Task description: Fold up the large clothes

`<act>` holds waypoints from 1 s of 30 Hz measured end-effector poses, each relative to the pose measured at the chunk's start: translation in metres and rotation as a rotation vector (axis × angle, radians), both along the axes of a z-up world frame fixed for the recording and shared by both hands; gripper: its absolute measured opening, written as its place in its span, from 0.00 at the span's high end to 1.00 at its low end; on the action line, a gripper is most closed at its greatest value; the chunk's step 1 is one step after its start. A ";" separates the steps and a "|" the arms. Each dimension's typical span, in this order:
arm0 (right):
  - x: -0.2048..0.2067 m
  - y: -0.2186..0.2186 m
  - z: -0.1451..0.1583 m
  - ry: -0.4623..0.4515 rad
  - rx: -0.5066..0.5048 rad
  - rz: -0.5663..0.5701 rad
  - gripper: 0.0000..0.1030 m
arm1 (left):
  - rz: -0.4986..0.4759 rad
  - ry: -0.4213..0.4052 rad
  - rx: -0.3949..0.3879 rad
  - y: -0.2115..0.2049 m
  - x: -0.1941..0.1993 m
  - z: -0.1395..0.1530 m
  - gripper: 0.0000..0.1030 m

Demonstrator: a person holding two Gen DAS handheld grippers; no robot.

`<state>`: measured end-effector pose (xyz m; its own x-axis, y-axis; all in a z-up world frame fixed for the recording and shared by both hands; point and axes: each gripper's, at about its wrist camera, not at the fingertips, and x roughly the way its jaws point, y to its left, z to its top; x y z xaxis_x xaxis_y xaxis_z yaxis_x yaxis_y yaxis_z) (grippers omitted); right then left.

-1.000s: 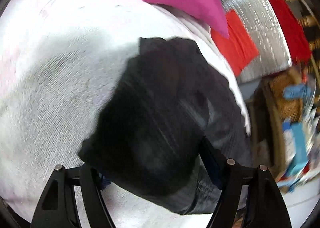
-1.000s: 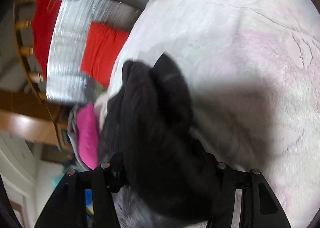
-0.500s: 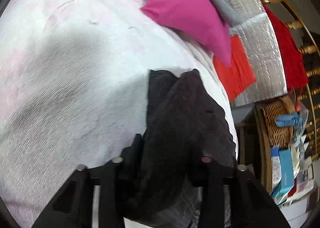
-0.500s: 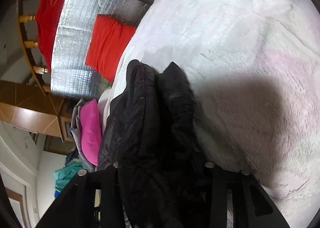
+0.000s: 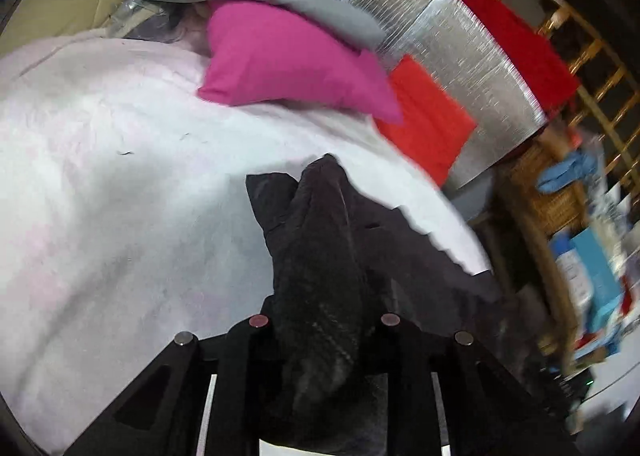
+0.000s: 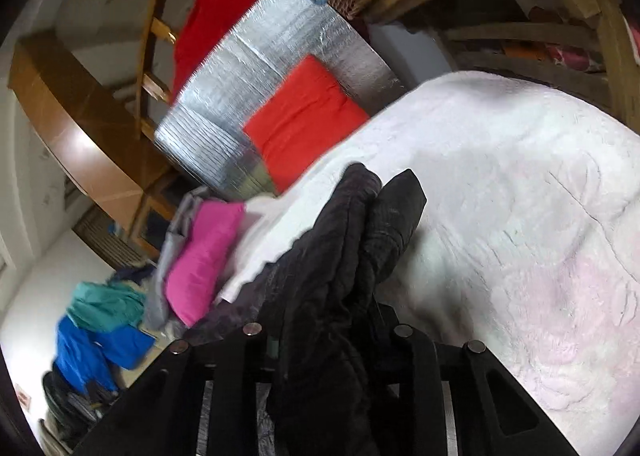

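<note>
The black garment point(image 5: 320, 268) hangs bunched above the white blanket point(image 5: 120, 196), pinched in both my tools: left tool point(image 5: 324, 322) and right tool point(image 6: 328, 330) each clamp a thick fold. A pink pillow point(image 5: 288, 60) and red cushion point(image 5: 428, 124) lie beyond.

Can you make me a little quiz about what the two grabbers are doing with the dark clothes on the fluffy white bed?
1. True or false: the left gripper is clamped on the black garment.
2. Which lies on the white blanket nearest the red cushion? A) pink pillow B) a yellow ball C) a green book
3. Fill in: the right gripper holds a bunched fold of ____ cloth.

Key: 1 true. 2 A. 3 black.
</note>
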<state>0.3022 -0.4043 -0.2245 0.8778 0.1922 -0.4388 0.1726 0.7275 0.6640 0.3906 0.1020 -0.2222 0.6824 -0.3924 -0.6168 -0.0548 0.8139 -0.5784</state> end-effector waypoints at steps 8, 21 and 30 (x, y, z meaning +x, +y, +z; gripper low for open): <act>0.010 -0.039 -0.042 0.179 0.201 0.017 0.56 | -0.023 0.165 0.018 0.012 0.012 -0.025 0.58; 0.043 -0.116 -0.090 0.225 0.491 0.132 0.24 | -0.236 0.318 -0.146 0.034 0.065 -0.060 0.27; 0.091 -0.071 -0.082 0.340 0.327 0.278 0.23 | -0.352 0.314 -0.191 0.020 0.083 -0.059 0.27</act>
<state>0.3935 -0.4755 -0.3060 0.5934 0.5709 -0.5674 0.2476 0.5412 0.8036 0.4736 0.1220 -0.2815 0.2815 -0.6908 -0.6660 0.0086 0.6958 -0.7182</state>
